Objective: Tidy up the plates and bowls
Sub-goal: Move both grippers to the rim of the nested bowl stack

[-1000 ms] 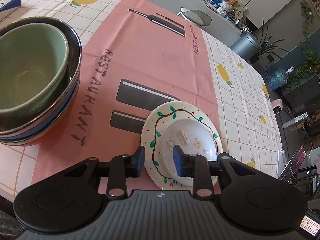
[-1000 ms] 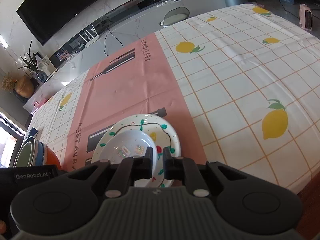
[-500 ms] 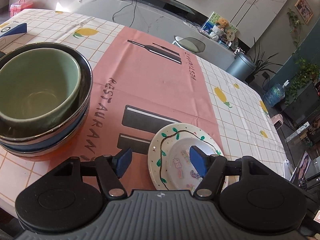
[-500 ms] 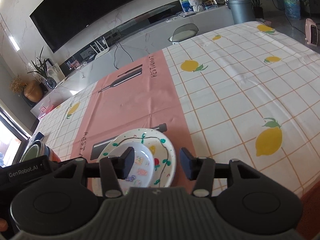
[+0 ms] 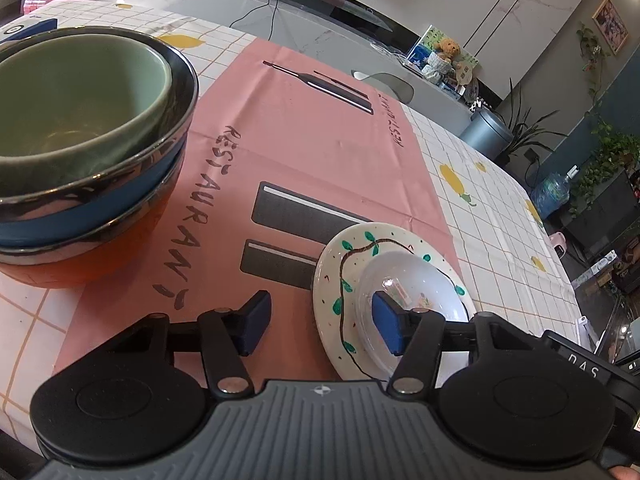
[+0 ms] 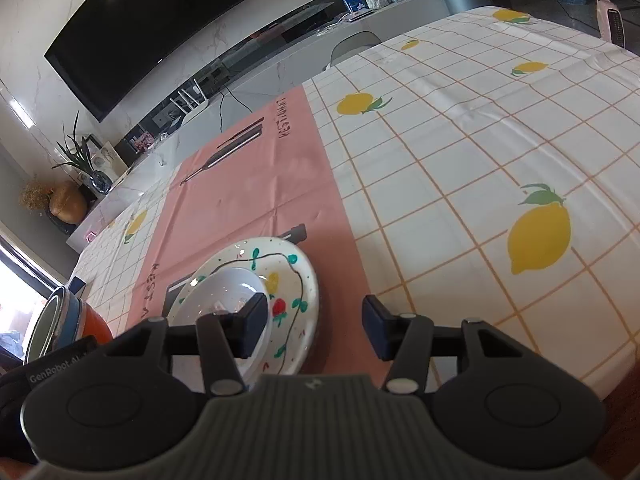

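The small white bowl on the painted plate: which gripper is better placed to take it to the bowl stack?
Probably the left gripper. Its open jaws lie between the small white bowl and the bowl stack; the right gripper sees the stack only at its far left edge.

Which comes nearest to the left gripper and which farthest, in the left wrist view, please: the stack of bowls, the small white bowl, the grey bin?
From the left gripper:
1. The small white bowl, at the right fingertip, sitting on the painted plate.
2. The stack of bowls, farther off to the left on the tablecloth.
3. The grey bin, beyond the table's far edge, on the right.
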{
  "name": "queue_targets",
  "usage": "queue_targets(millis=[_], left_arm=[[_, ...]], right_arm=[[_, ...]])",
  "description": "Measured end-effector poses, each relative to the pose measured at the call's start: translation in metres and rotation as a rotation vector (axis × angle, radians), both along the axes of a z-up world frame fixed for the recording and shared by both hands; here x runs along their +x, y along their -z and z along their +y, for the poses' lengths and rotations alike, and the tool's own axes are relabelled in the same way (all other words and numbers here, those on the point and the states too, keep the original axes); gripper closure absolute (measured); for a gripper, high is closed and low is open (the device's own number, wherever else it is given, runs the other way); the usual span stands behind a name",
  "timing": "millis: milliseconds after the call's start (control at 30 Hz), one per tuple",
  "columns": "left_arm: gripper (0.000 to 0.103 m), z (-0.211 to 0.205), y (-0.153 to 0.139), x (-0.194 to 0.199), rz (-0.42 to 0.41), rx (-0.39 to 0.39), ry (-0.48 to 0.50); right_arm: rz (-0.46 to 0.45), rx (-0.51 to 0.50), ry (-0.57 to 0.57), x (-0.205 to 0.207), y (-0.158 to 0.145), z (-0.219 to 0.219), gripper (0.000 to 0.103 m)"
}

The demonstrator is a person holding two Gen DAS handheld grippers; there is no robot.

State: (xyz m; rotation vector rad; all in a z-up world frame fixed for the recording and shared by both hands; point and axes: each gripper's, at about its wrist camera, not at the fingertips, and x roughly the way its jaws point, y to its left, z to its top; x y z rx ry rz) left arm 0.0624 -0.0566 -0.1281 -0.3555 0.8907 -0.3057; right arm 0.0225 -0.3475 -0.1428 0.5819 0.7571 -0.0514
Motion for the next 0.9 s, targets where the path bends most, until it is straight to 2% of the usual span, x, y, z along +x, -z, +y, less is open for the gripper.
queue_targets(millis=[133,333,467,533,767,900], left_arm=[[0.037,0.004,-0.012,-0.003,-0.020,0.010,-0.023],[0.037,0.013,-0.043,-0.010,-0.073,0.016,0.010],[0.037,0.025,-0.067,-0.020,-0.098,0.010,0.039],[0.037,0.033,-0.078,-0.022,-0.102,0.015,0.030],[0.027,0.080,-0.107,-0.019,-0.101,0.084,-0.098],[0.021,0.113,-0.109,-0.016,-0.078,0.089,-0.196]], right_arm=[[-0.009,-0.011,-0.002,0.001,-0.005,0.002,0.050],[-0.087,-0.054,-0.048,0.003,-0.040,0.015,0.050],[-0.114,-0.010,-0.106,0.009,-0.061,0.032,0.049],[-0.107,0.000,-0.133,0.014,-0.068,0.045,0.043],[-0.087,0.015,-0.281,0.030,-0.083,0.109,0.035],[-0.075,0.006,-0.337,0.039,-0.087,0.140,0.026]])
